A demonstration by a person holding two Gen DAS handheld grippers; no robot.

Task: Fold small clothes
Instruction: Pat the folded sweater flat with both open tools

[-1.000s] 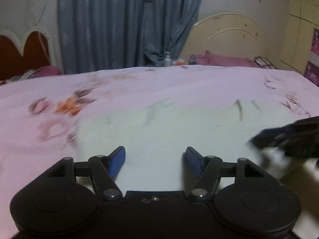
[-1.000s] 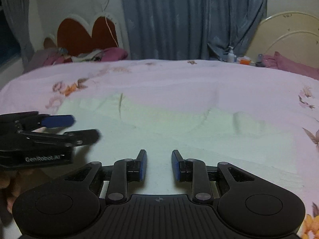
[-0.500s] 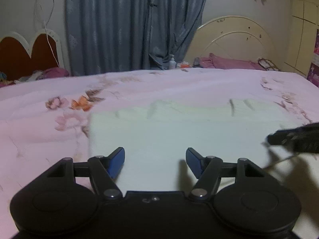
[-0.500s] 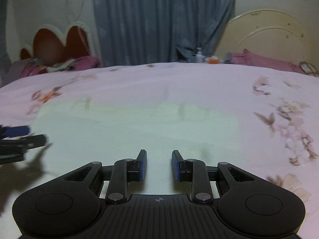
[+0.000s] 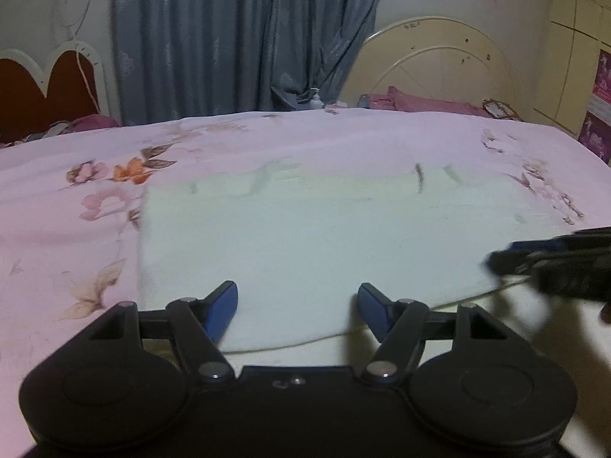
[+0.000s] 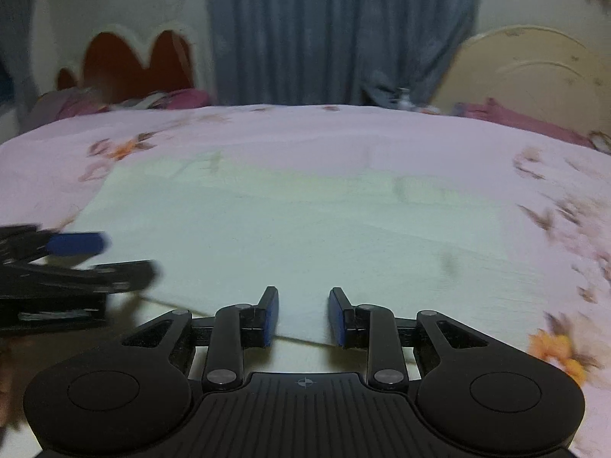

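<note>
A pale white-green garment [image 5: 305, 236] lies flat on the pink flowered bedsheet [image 5: 76, 160], spread wide with a folded band along its far edge. It also shows in the right wrist view [image 6: 305, 229]. My left gripper [image 5: 298, 305] is open and empty, hovering over the garment's near edge towards its left side. My right gripper [image 6: 303, 315] is open and empty over the near edge further right. Each gripper shows blurred at the side of the other's view: the right one [image 5: 553, 263], the left one [image 6: 76, 263].
The bed's near edge runs just under both grippers. A blue curtain [image 5: 236, 38], a red heart-shaped headboard [image 5: 46, 87] and a cream headboard [image 5: 439, 61] with pink bedding stand beyond the far side. Small bottles [image 5: 317, 101] sit by the curtain.
Both grippers have drawn back towards the garment's near edge, and its hem now shows under the fingers. The right wrist view has swung back left, so the left gripper looms larger in it.
</note>
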